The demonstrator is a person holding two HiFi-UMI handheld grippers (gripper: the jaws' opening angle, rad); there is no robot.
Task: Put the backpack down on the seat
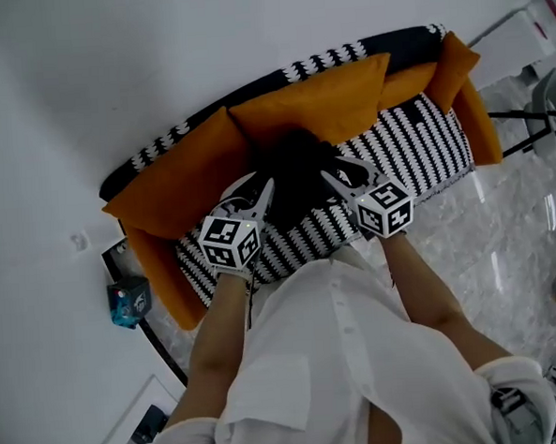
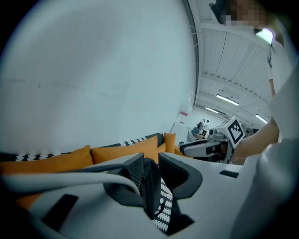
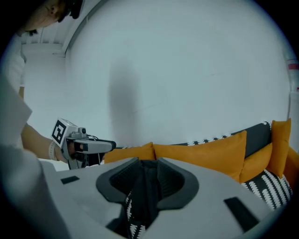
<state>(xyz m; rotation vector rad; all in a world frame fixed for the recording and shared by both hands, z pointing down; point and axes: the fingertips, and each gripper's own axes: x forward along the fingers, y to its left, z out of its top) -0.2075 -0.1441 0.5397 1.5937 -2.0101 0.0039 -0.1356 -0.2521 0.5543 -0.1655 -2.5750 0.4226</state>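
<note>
A black backpack (image 1: pixel 298 173) rests against the orange back cushions (image 1: pixel 318 101) on the black-and-white striped seat (image 1: pixel 423 142) of a sofa. My left gripper (image 1: pixel 257 191) is at its left side and my right gripper (image 1: pixel 341 173) at its right side. In the left gripper view, a black strap (image 2: pixel 152 186) runs between the pads of the left gripper (image 2: pixel 150 168), which are shut on it. The right gripper view shows the same: another black strap (image 3: pixel 145 186) pinched in the right gripper (image 3: pixel 147 170). Each gripper view also shows the other gripper, the right one (image 2: pixel 219 140) and the left one (image 3: pixel 77 144).
Orange cushions line the sofa's back and both arms. A blue object (image 1: pixel 130 302) lies on the floor left of the sofa. A metal stand (image 1: pixel 544 116) is at the right over the marble floor. A plain white wall rises behind the sofa.
</note>
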